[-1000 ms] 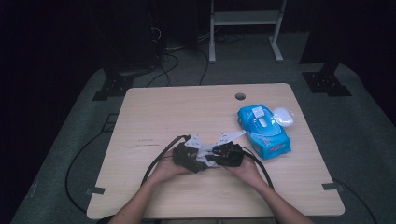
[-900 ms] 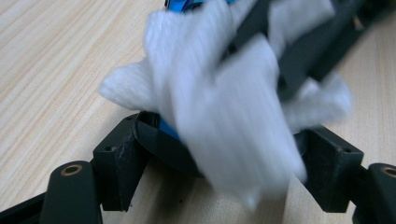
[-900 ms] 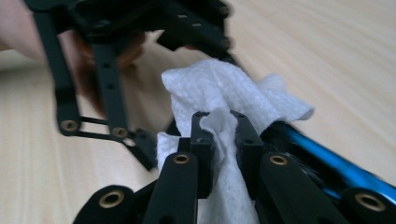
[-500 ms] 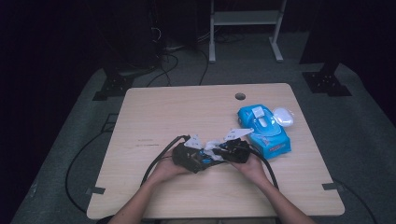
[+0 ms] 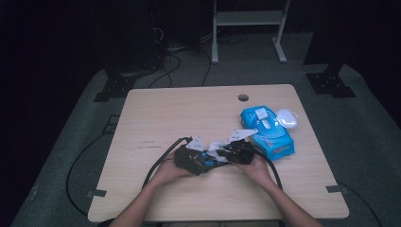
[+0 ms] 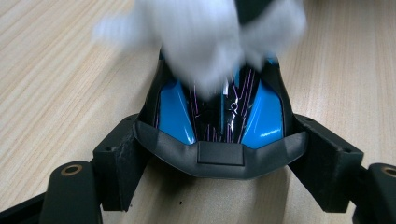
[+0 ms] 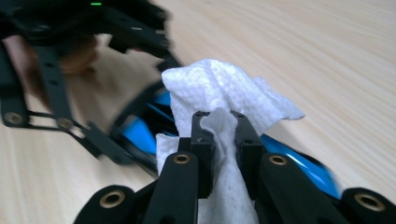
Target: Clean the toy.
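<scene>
A glossy blue and black toy car sits just above the wooden table, near the front middle. My left gripper is shut on its sides, one jaw on each flank. My right gripper is shut on a crumpled white wipe and holds it against the top of the toy car. In the high view the left gripper and the right gripper meet tip to tip, with the wipe between them. In the left gripper view the wipe blurs over the car's far end.
A blue pack of wipes lies at the right of the table, with a white rounded object beside it. A cable hole sits near the far edge. Black cables trail from both grippers toward the person.
The right gripper with the wipe has slid a little to the right and away from the person along the car. The left gripper and the car have kept still.
</scene>
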Motion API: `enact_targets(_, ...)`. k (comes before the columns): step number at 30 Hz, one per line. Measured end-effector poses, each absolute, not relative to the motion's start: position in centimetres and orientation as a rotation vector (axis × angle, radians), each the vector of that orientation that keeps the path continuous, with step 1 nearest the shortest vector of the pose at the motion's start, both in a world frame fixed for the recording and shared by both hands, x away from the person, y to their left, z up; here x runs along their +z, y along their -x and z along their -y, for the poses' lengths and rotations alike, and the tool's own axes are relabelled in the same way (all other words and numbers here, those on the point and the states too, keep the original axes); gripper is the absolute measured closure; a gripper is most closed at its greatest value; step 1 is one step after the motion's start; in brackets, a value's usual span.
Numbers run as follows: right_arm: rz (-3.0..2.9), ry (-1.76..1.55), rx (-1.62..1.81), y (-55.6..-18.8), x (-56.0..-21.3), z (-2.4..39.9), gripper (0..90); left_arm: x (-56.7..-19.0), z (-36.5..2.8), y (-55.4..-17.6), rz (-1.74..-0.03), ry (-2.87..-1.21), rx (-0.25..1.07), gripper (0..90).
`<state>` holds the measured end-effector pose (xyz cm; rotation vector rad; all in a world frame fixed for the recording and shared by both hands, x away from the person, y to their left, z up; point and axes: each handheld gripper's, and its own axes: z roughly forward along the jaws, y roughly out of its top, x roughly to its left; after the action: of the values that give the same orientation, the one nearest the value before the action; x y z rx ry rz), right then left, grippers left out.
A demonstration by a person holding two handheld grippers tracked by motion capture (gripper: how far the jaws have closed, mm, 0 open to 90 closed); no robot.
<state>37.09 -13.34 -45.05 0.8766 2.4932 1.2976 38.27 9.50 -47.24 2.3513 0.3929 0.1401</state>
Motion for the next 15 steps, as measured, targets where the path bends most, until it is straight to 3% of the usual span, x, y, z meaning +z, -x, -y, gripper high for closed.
enact_targets(6,-2.451,-1.028,1.230,-37.8,-46.1,17.7,81.0,-47.2,-9.5,-38.3,-0.386,-2.357,0.140,24.1)
enact_targets(15,-2.439,-1.047,1.243,-37.4,-46.3,17.8,81.0,-47.3,-9.8,-38.3,-0.390,-2.350,0.137,24.1)
